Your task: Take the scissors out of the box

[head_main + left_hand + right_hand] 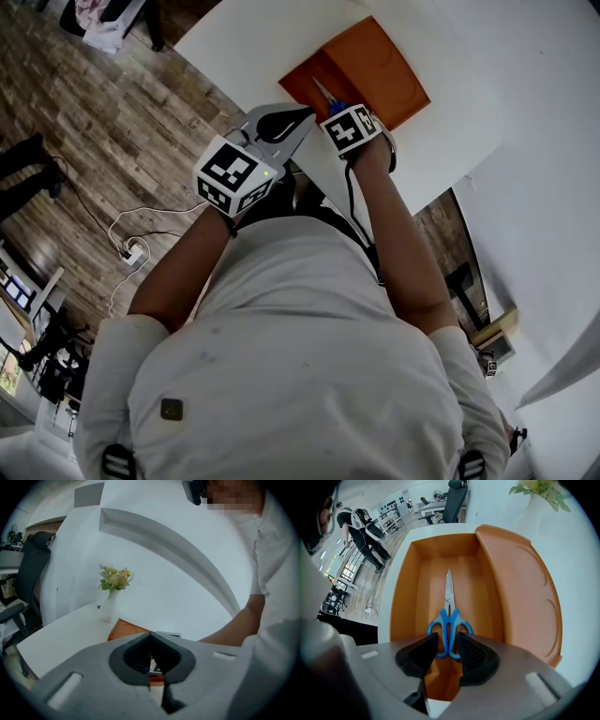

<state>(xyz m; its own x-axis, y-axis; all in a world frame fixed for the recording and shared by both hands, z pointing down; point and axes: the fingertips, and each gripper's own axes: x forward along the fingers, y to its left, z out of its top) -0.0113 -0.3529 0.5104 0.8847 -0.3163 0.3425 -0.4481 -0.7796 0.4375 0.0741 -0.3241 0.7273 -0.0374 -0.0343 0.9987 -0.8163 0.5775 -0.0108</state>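
An orange box (408,602) lies open on the white table, its lid (520,588) folded out to the right. Blue-handled scissors (449,620) lie flat inside, blades pointing away from me. My right gripper (447,651) hovers open just over the handles, one pad on each side of them, and its fingertips hide the handles' near ends. In the head view the scissors (328,96) show at the box's (366,66) near edge, just beyond the right gripper (339,111). My left gripper (150,637) is shut on nothing and is held to the left of the box (123,629).
A white vase of flowers (111,597) stands on the table (272,37) behind the box. The table's left edge drops to a wooden floor with a cable and power strip (131,251). An office chair (28,569) and a person (363,527) are further off.
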